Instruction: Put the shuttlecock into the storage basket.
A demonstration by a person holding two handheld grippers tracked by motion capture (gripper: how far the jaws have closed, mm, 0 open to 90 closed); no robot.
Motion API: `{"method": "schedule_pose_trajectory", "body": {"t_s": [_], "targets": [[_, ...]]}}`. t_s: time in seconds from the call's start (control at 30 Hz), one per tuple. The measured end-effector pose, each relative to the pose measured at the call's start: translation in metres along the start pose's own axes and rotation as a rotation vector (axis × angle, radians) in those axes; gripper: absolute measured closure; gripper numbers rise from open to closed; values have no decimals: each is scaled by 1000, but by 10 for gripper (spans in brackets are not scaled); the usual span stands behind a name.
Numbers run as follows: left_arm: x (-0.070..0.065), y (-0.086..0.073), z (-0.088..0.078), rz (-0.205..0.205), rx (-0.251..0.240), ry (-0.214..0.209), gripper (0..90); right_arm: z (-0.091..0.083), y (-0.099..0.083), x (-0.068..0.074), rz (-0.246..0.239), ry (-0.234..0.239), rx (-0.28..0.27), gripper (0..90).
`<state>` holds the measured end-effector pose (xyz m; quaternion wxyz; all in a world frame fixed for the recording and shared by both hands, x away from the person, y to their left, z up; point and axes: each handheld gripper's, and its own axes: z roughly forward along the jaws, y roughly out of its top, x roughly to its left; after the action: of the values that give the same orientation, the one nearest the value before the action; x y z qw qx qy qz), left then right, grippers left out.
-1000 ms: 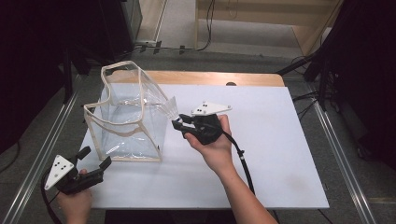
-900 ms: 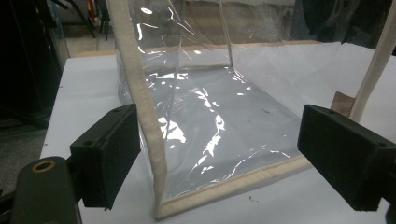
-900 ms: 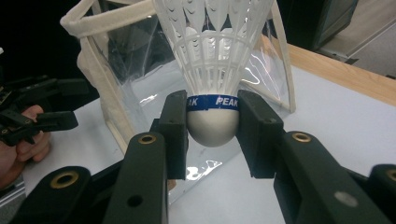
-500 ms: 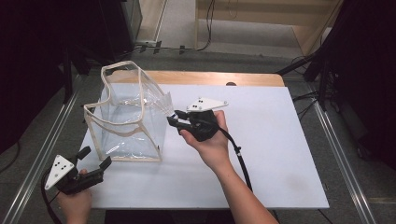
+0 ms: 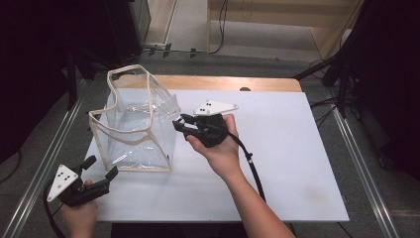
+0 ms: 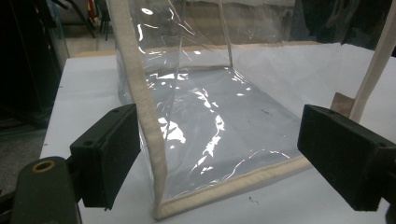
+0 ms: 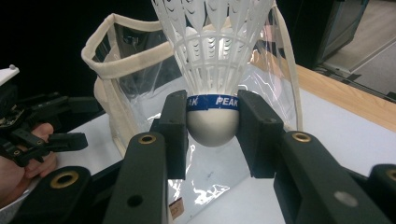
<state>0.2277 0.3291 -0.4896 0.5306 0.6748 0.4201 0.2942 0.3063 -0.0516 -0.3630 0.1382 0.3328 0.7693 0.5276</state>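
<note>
The right gripper (image 7: 212, 123) is clamped on a white shuttlecock (image 7: 212, 70), its pads pressing the rounded cork base on both sides just under the blue band, feathers pointing away from the hand. In the high view that gripper (image 5: 179, 124) sits at the right side of a clear plastic bag (image 5: 136, 124) with cream fabric trim, which stands open-topped on the left part of the white table (image 5: 297, 163). The shuttlecock seems meant to go into the bag, and the gripper looks level with the bag's upper wall rather than above its mouth. The left gripper (image 5: 101, 171) rests at the near left corner of the table, jaws apart with nothing between them; the bag's near trimmed edge (image 6: 149, 140) rises just ahead of it.

The bag is soft and nobody holds it, so a push from the feathers against the side could fold the wall in or tip the bag over. The cork is round and smooth, so it could swivel or slip from the pads if the feathers catch on the trim
</note>
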Motion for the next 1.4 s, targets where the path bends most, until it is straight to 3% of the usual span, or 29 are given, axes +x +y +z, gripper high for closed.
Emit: {"method": "schedule_pose_trajectory", "body": {"t_s": [0.4,1.4], "targets": [[0,0,0,-2,-1,0,138,2,11,4,-10,7,-19,633],[1,0,0,-4,-7,-1,138,17,40,30,-59,59,-49,633]]}}
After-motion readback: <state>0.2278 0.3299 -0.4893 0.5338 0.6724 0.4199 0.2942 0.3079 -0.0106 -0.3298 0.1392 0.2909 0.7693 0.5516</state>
